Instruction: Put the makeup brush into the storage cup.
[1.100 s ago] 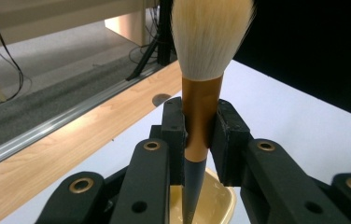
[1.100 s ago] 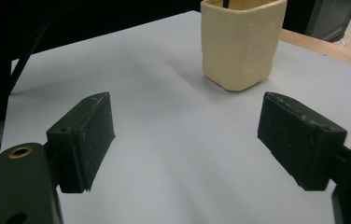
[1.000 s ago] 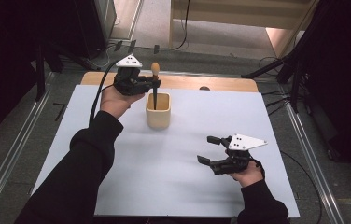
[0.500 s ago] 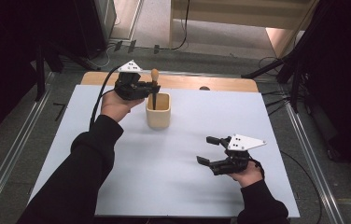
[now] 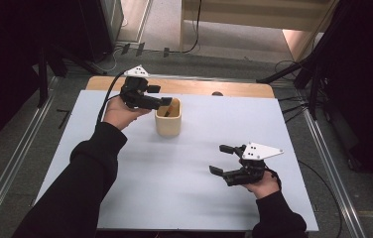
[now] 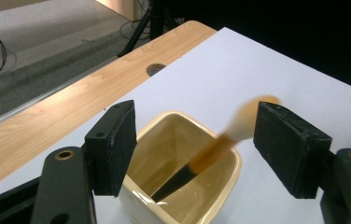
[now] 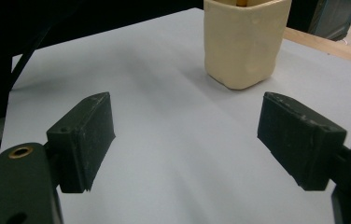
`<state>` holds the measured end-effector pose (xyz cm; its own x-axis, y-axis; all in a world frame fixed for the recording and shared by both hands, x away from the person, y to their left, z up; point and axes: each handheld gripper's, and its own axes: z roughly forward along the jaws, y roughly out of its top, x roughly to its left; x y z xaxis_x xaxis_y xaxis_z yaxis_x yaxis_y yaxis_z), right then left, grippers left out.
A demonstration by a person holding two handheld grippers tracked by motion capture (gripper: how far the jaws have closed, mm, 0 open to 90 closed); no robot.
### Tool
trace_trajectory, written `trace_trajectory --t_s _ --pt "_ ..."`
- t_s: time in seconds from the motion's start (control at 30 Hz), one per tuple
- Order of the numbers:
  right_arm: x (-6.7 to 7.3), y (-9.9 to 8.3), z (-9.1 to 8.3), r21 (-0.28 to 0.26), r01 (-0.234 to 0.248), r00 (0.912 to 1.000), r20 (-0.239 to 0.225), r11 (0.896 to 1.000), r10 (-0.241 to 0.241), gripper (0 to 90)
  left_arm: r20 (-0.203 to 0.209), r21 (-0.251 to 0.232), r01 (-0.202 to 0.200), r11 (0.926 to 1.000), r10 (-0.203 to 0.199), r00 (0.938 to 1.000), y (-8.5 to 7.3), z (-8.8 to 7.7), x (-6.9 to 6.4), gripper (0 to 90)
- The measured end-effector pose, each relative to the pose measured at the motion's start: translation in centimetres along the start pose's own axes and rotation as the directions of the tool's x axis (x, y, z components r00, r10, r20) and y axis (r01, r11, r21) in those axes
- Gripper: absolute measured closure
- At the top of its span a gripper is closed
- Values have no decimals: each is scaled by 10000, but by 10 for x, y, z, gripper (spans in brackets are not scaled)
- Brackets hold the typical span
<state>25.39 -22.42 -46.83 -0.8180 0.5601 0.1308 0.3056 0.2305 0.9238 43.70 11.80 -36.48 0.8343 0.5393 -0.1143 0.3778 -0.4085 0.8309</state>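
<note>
Now the left gripper [image 5: 166, 103] hangs just over the cream cup [image 5: 168, 119], its jaws having just been opening and free of the brush [image 6: 211, 154] that leans inside the cup, while the right gripper [image 5: 224, 158] rests open on the white table [image 5: 283, 198], well apart.

My right gripper [image 7: 185, 140] hovers low over the white table sheet [image 7: 173, 154] with its two black jaws spread wide and nothing between them, while the cream cup [image 7: 243, 42] stands ahead, well apart.
</note>
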Motion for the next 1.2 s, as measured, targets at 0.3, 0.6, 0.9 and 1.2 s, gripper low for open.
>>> trace_trajectory --t_s 0.3,0.6,0.9,1.2 --pt "0 0 0 13 -16 10000 0 10000 16 195 205 12 -152 9999 152 9997 -2 -13 -7 291" --pt "-1 0 -1 22 -70 10000 23 10000 70 195 406 -196 -101 9998 109 9991 -14 -27 -11 284" --pt "-2 0 -1 11 -72 10000 62 10000 72 195 452 -346 -112 9993 128 9989 -28 -39 -16 274" --pt "-2 -1 0 49 -121 9999 41 9999 120 195 405 -442 -147 9989 165 9990 -46 -52 -21 266"
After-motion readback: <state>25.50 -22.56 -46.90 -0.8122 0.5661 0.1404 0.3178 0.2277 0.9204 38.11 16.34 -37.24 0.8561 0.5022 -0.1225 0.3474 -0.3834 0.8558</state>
